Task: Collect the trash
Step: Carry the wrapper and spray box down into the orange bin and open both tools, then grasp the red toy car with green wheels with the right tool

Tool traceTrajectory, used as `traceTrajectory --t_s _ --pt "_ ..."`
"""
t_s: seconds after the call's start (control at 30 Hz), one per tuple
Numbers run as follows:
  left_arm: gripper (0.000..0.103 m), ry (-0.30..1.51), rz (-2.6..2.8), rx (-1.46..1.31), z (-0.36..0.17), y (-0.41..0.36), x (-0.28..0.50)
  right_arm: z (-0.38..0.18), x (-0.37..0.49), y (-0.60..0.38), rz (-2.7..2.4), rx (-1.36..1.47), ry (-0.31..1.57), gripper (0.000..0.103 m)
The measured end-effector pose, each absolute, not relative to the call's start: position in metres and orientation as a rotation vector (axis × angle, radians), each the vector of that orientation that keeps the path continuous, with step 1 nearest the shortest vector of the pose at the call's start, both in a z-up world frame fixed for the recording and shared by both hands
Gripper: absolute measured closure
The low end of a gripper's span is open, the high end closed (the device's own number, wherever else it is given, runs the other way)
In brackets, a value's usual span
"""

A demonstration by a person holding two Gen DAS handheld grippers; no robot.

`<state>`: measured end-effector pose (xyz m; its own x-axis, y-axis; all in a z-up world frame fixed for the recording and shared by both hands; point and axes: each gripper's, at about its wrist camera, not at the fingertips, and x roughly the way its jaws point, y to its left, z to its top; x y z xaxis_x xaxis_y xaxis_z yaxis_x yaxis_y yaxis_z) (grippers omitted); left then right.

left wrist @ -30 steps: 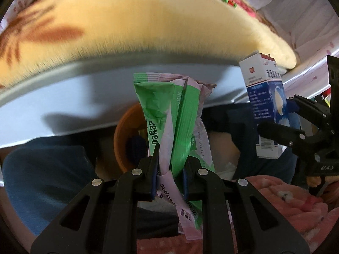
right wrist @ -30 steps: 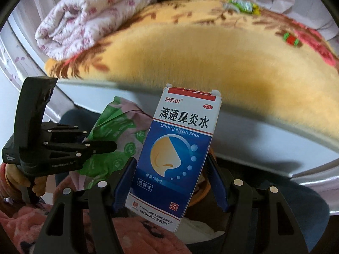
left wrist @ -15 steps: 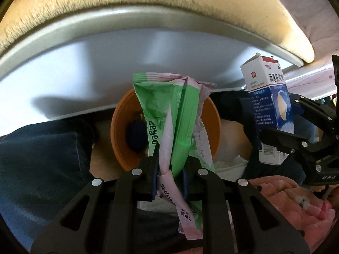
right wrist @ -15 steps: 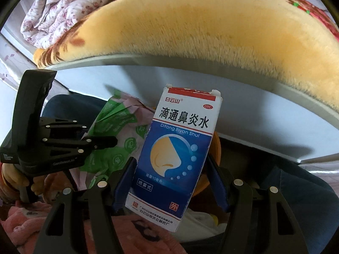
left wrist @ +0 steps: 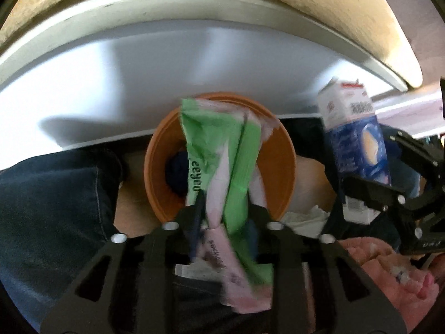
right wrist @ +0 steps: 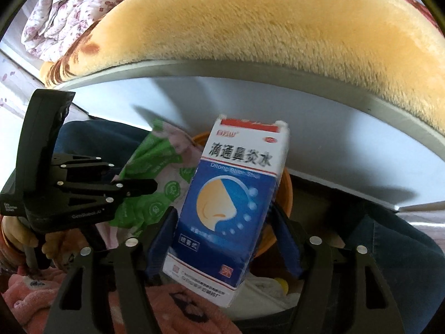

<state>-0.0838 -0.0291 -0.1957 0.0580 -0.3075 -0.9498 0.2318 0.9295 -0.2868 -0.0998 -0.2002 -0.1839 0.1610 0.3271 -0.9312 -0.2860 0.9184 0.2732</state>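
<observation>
Left wrist view shows my left fingers [left wrist: 224, 217] just having been opening around the green and pink wipes wrapper [left wrist: 222, 167]: the wrapper sits between them, blurred, and the pads look to have come off it, so I judge it is slipping free rather than held. Straight behind it, in the middle of the frame, is the orange bin [left wrist: 281, 167], its mouth facing me, with something dark inside. At the right edge the blue and white medicine box [left wrist: 354, 144] stands in my other tool. Right wrist view has my right fingers [right wrist: 225, 231] also just having been opening, with the box [right wrist: 233, 200] between them in the centre of the frame, tilted, its lower corner hanging low; a gap shows at the right pad, so I read the hold as let go. The bin's orange rim [right wrist: 286, 192] peeks out behind the box, and the bed's yellow blanket [right wrist: 250, 27] fills the top. My worry is aim: the box is to the right of the bin's mouth in the left view, so it may fall beside the bin. The light wrapper could catch on a pad or flutter past the rim.
</observation>
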Motion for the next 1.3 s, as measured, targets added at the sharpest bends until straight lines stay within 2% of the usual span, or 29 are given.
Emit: traceTrajectory --t_s 0.03,0.1,0.2,0.9,1.13,1.17,1.23,1.3 --pt "0.051 1.442 -0.400 -0.060 -0.192 -0.028 -0.084 -0.184 -0.100 -0.201 0.433 0.041 1.338 0.029" --pt "0.042 1.412 -0.391 -0.050 -0.185 -0.028 -0.084 -0.182 -0.099 -0.203 0.423 0.049 1.330 0.027" --pt "0.036 1.381 -0.374 -0.049 -0.176 -0.027 -0.082 -0.179 -0.099 -0.206 0.418 0.060 1.322 0.027" --pt "0.035 1.341 -0.351 -0.021 -0.167 -0.025 -0.085 -0.164 -0.103 -0.222 0.399 0.085 1.288 0.027" --pt "0.035 1.279 -0.369 -0.029 -0.143 -0.025 -0.087 -0.145 -0.104 -0.225 0.401 0.092 1.241 0.027" --pt "0.035 1.261 -0.372 -0.028 -0.137 -0.025 -0.087 -0.139 -0.103 -0.226 0.399 0.090 1.225 0.027" --pt "0.025 1.227 -0.381 -0.029 -0.125 -0.026 -0.087 -0.124 -0.102 -0.229 0.394 0.085 1.182 0.027" --pt "0.024 1.181 -0.388 -0.023 -0.110 -0.027 -0.086 -0.109 -0.100 -0.233 0.387 0.081 1.137 0.023"
